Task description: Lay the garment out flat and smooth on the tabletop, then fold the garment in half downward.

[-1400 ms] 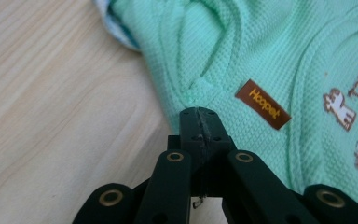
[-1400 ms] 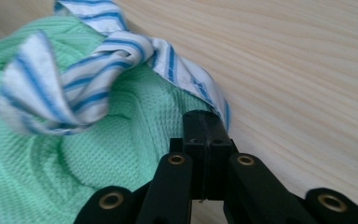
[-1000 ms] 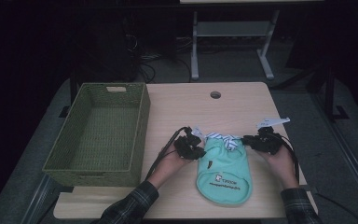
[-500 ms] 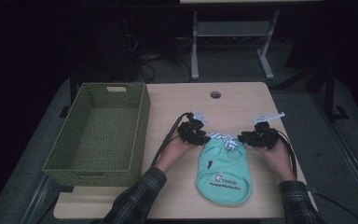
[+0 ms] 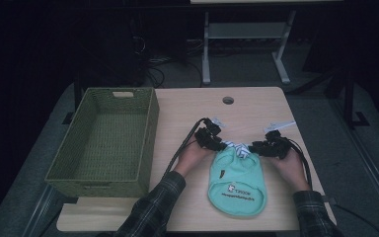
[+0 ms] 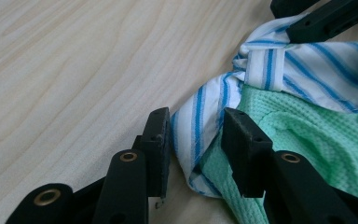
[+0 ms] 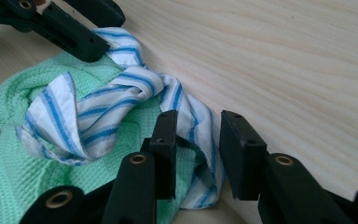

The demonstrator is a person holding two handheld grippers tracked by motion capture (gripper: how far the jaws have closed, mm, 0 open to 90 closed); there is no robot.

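Dark floor and cables surround one pale wooden table, behind which stands one metal frame on two legs. On the table's left part, reaching past its left edge, sits one green woven basket with a slot handle in its far wall. One mint-green waffle-knit garment with a blue-and-white striped collar lies flat near the table's front edge, right of the middle, its collar end pointing to the far edge and a printed logo toward its near hem. Two hands in plaid sleeves come in from the front edge, each with one black gripper. The left gripper sits at the collar's left end; in the left gripper view its jaws have just been opening and stand part open, with a fold of striped collar and green knit between the pads, which do not press on it. The right gripper sits at the collar's right end; in the right gripper view its jaws are likewise part open around a strip of collar, with a gap on the right pad's side. One round hole marks the table near its far edge.
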